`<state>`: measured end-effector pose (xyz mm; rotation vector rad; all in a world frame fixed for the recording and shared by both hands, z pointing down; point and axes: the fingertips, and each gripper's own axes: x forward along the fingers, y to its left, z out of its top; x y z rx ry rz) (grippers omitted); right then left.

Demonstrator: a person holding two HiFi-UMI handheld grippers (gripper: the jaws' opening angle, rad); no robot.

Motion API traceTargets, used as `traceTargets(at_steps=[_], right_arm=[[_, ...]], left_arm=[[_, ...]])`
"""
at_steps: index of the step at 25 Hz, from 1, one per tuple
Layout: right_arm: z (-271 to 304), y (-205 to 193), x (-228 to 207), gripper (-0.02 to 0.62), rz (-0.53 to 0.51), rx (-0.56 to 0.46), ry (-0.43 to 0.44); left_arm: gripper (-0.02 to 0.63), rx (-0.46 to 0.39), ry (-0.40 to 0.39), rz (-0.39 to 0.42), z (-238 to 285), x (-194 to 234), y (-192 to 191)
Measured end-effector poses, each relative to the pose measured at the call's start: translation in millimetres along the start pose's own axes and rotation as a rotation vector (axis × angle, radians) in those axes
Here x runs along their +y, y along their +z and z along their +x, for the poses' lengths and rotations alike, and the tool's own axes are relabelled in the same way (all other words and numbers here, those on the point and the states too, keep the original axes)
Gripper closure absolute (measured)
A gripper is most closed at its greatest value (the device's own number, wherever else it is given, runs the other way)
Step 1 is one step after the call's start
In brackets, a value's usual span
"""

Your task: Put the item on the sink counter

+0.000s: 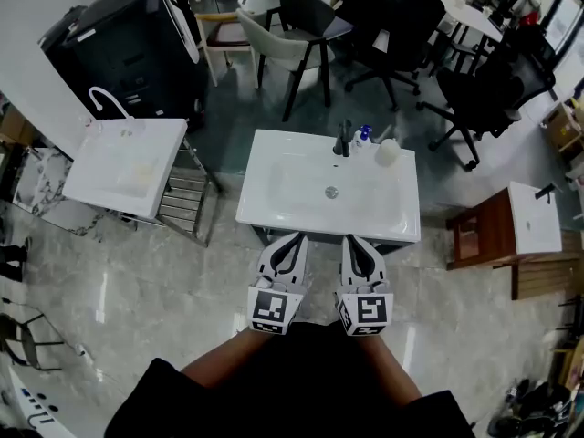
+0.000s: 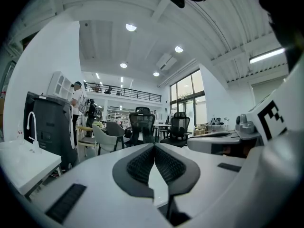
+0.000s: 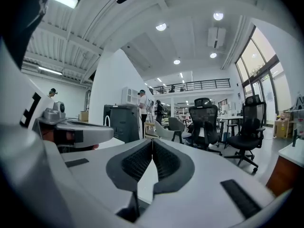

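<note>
Both the left gripper [image 1: 295, 239] and the right gripper [image 1: 351, 241] hover shut and empty at the sink [image 1: 274, 215] near rim, and the likely item, a white rounded object [image 1: 389, 151], already sits ahead of the right gripper on the far counter, so placing looks finished; otherwise the next move is a pickup with opened jaws.

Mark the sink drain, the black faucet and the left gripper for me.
sink drain [image 1: 331, 192]: head view, centre of the round opening.
black faucet [image 1: 345, 142]: head view, middle of its upright body.
left gripper [image 1: 293, 239]: head view, at its closed fingertips.
</note>
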<state>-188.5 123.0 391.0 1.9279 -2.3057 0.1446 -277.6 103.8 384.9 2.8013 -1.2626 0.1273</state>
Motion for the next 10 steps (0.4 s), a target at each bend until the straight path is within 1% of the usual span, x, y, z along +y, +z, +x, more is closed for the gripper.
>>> traceTargets(at_steps=[7,10], right_arm=[[0,5,16,0.563,-0.015,-0.001,-0.002],[-2,6,23,0.563,-0.020,-0.004,-0.003]], left_arm=[[0.591,-0.030,0.001,0.015,-14,12,9],[0.591,-0.030,-0.001,0.012,-18,15,8]])
